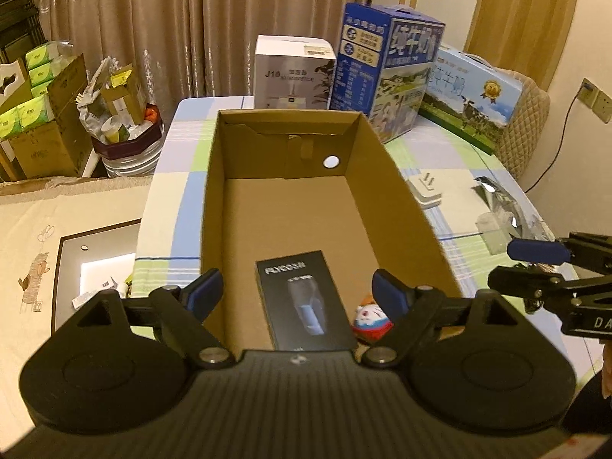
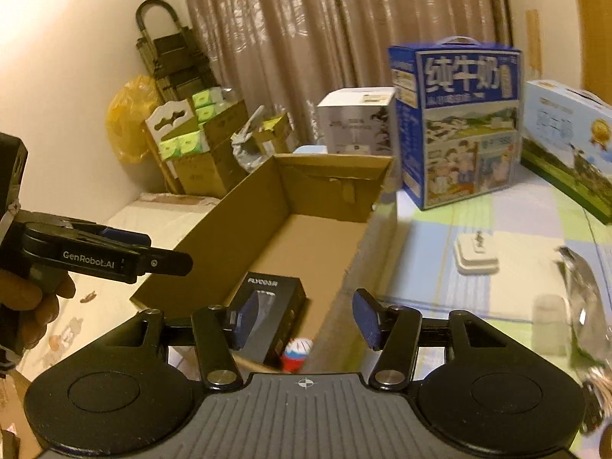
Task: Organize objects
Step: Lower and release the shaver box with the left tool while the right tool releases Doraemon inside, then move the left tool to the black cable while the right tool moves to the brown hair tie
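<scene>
Both the left gripper (image 1: 296,292) and right gripper (image 2: 302,319) hover spread wide, grasping nothing, above the open brown cardboard box (image 1: 386,160) where a black rectangular carton (image 1: 306,302) and small red-and-white round toy (image 1: 369,319) lie.

Cardboard box (image 1: 244,206): matt brown corrugated board, smooth inside. Black carton (image 1: 306,302): printed card, slight sheen. Tablecloth (image 1: 451,176): woven check cloth, matt. Milk carton (image 1: 386,72): glossy printed card. Left gripper (image 1: 294,290): matt black plastic, bare metal pivot pins, blue pads (image 1: 386,287). Curtain (image 1: 183,19): soft fabric, faint shimmer.
</scene>
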Demonstrator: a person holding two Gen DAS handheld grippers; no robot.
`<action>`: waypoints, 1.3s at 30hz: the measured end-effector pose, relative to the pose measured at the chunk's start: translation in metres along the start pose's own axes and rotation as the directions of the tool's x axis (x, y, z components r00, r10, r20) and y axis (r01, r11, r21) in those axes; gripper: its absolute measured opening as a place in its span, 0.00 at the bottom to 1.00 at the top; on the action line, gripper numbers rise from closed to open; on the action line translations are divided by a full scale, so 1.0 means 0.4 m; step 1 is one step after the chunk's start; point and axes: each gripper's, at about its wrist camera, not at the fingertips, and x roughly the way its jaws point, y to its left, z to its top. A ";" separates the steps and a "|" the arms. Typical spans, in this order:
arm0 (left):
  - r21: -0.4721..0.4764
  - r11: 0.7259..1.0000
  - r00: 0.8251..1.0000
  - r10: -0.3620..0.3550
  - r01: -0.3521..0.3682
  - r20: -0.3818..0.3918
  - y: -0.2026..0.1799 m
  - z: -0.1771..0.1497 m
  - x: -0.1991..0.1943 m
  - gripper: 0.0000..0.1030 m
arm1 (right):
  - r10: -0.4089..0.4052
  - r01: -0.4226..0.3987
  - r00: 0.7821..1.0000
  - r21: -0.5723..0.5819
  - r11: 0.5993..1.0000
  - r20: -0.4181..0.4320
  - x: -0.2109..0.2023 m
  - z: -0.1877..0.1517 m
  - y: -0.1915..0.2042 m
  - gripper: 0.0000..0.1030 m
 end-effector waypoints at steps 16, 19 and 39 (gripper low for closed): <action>0.025 0.999 0.999 -0.027 0.026 0.038 -0.151 -0.053 -0.120 0.87 | -0.123 0.123 0.992 0.001 0.992 0.008 -0.221 -0.111 -0.050 0.56; 0.034 0.998 0.997 -0.049 0.047 0.051 -0.195 -0.068 -0.136 0.89 | -0.154 0.154 0.988 0.018 0.988 0.018 -0.274 -0.146 -0.078 0.56; 0.122 0.979 0.984 -0.169 0.161 0.052 -0.570 -0.075 -0.028 0.99 | -0.370 0.348 0.928 0.249 0.904 0.046 -0.509 -0.289 -0.425 0.78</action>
